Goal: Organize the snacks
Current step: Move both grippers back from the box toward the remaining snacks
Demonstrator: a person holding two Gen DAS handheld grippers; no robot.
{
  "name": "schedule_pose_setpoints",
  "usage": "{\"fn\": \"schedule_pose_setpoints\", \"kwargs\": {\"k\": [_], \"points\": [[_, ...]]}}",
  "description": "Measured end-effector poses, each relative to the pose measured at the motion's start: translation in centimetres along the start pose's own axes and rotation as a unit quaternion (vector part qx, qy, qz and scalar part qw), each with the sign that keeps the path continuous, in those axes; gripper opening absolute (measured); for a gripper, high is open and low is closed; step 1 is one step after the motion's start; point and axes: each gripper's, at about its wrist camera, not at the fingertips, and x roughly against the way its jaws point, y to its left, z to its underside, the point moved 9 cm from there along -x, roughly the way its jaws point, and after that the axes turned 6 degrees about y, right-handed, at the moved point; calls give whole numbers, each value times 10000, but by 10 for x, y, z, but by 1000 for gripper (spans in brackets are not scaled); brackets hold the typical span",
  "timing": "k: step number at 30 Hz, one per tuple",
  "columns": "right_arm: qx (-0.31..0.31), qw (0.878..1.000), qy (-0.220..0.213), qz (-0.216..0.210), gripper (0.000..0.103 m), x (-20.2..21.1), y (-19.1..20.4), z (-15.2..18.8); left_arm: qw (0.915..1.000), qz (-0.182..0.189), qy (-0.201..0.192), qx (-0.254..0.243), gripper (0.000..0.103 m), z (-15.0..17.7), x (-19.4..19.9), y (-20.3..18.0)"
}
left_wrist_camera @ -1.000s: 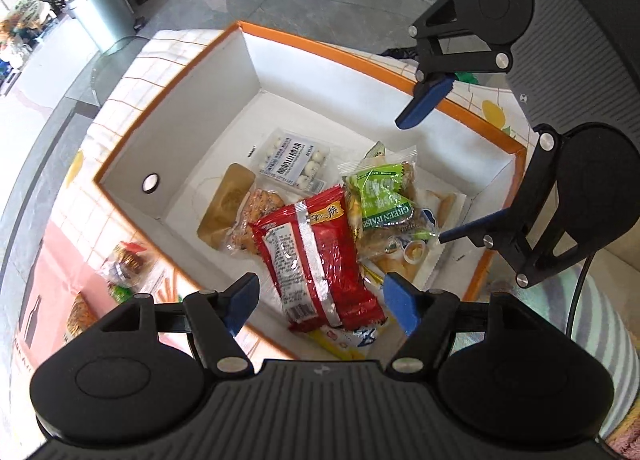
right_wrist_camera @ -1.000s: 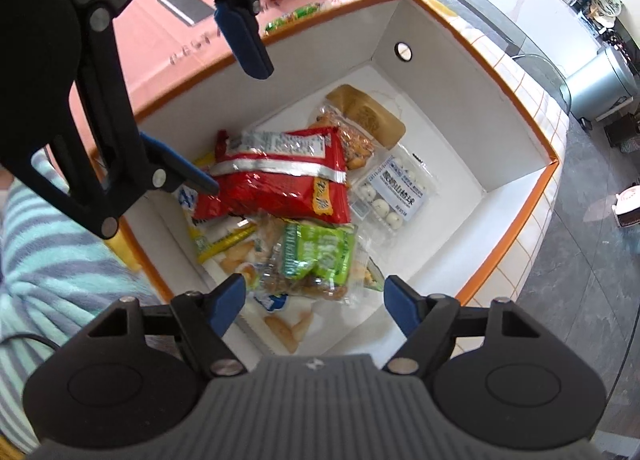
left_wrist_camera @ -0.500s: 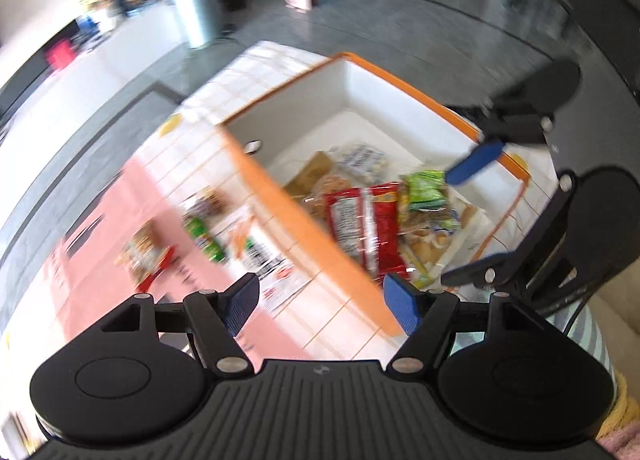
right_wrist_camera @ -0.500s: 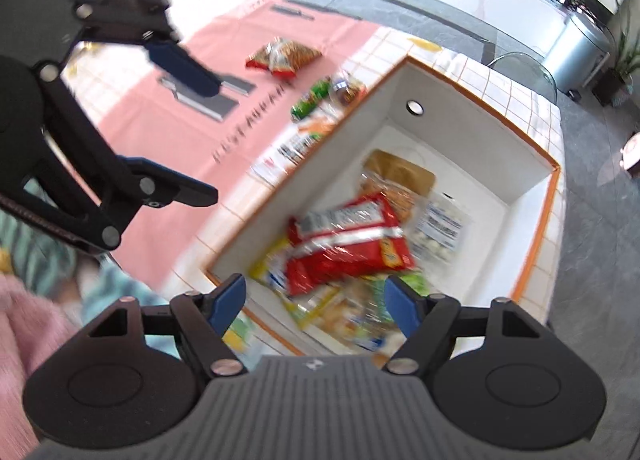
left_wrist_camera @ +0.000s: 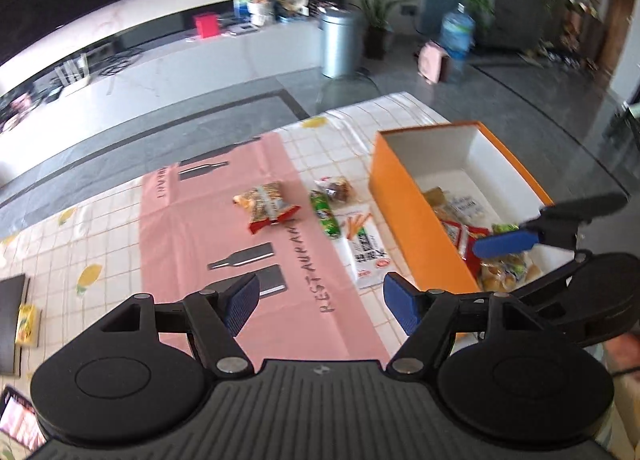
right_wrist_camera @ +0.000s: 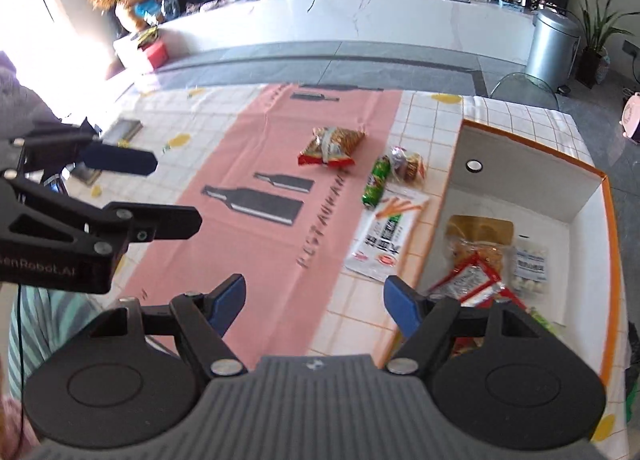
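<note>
four snack packets lie on the pink cloth beside the orange box, ahead of both tongs. the white packet is nearest, its long axis pointing away. left tongs and right tongs gape wide, empty.

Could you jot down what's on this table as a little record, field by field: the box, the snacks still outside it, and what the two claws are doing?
Box: orange cardboard box with white inside, partly filled with snack packets
Outside the box: red-edged nut packet, green tube-shaped packet, small round-wrapped pastry, flat white packet with orange sticks printed on it
Surface: pink-and-white checked tablecloth
Left claw: open, empty
Right claw: open, empty
</note>
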Motion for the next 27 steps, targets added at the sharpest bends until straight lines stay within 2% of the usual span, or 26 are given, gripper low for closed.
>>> {"fn": "schedule_pose_setpoints", "kwargs": {"k": [5, 15, 22, 27], "points": [[-333, 9978, -497, 291, 73, -11, 19, 3, 9980, -265, -283, 509, 83, 16, 5, 28], [-627, 9838, -1312, 1049, 65, -37, 29, 8, 9964, -79, -604, 594, 81, 32, -20, 41], [-748, 9800, -1367, 1235, 63, -66, 17, 0, 9961, 72, -652, 583, 81, 23, -47, 49], [-721, 9797, -1319, 1322, 53, -91, 7, -18, 9970, 155, -590, 478, 79, 12, -74, 58]]}}
